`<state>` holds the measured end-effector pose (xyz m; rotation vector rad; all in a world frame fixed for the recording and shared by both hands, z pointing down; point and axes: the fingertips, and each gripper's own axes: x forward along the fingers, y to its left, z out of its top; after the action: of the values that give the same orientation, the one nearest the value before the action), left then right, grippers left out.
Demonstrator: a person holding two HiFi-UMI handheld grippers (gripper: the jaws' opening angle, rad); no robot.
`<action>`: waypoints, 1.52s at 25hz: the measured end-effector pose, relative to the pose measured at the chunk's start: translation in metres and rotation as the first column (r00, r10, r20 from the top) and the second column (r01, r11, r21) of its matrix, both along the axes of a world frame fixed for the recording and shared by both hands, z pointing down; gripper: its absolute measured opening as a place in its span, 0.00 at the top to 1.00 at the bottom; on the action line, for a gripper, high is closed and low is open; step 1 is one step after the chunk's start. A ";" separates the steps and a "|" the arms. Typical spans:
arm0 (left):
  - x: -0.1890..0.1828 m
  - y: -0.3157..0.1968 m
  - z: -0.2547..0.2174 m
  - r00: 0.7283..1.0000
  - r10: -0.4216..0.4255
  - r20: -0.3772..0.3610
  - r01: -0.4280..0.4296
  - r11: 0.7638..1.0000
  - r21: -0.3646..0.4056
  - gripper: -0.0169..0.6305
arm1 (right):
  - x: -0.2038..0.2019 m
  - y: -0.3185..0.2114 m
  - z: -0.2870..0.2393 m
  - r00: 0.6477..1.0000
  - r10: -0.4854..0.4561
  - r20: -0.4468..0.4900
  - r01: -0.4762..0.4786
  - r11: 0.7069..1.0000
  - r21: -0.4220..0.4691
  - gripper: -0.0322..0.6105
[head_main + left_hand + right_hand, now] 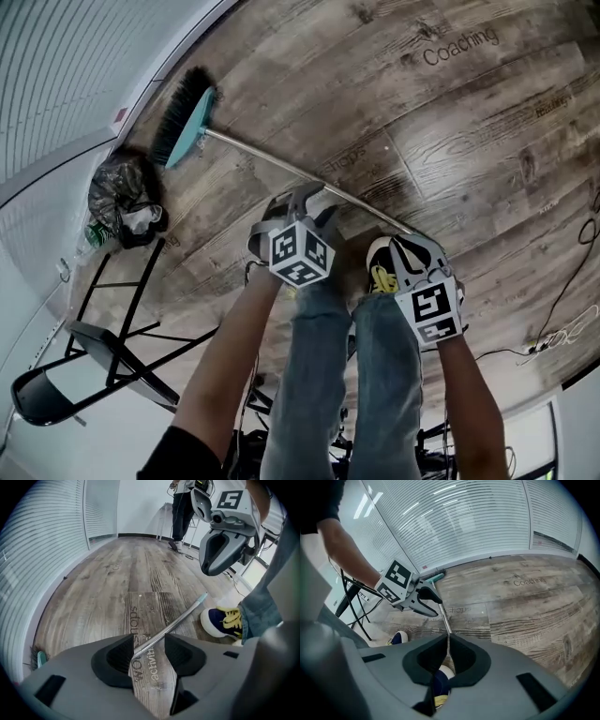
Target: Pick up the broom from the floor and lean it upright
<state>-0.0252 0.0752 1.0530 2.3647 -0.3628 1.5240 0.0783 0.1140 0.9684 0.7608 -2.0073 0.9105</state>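
Our left gripper (150, 656) holds its jaws open astride the broom handle (179, 619); the right gripper (448, 641), jaws closed, hovers near the handle's end.

Broom (272, 159) on floor (469, 131), bag (127, 197) beside its head, chair (66, 375) left.

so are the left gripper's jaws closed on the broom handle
No, the left gripper has its jaws wide apart, with the broom handle passing ungripped between them.
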 end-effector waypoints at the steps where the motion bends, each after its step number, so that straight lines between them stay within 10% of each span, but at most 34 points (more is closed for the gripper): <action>1: 0.000 0.000 0.009 1.000 0.023 0.011 -0.023 1.000 0.006 0.67 | 0.001 0.001 0.007 1.000 0.015 0.001 -0.015 1.000 -0.002 0.92; 20: 0.006 0.009 0.068 0.913 0.364 0.183 -0.384 0.919 0.089 0.69 | -0.009 0.018 0.047 0.992 0.103 0.070 -0.103 0.995 0.008 0.92; 32: 0.007 0.012 0.066 0.880 0.439 0.181 -0.461 0.881 0.105 0.74 | -0.015 0.024 0.049 0.993 0.084 0.082 -0.085 0.996 0.006 0.92; 38: 0.020 -0.009 0.047 0.916 0.374 0.148 -0.395 0.905 0.156 0.75 | -0.017 0.024 0.040 0.990 0.108 0.095 -0.107 0.994 -0.017 0.92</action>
<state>-0.0052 0.0665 1.0996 2.6147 -0.0580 1.8793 0.0612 0.1385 1.0088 0.8394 -2.0579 1.0379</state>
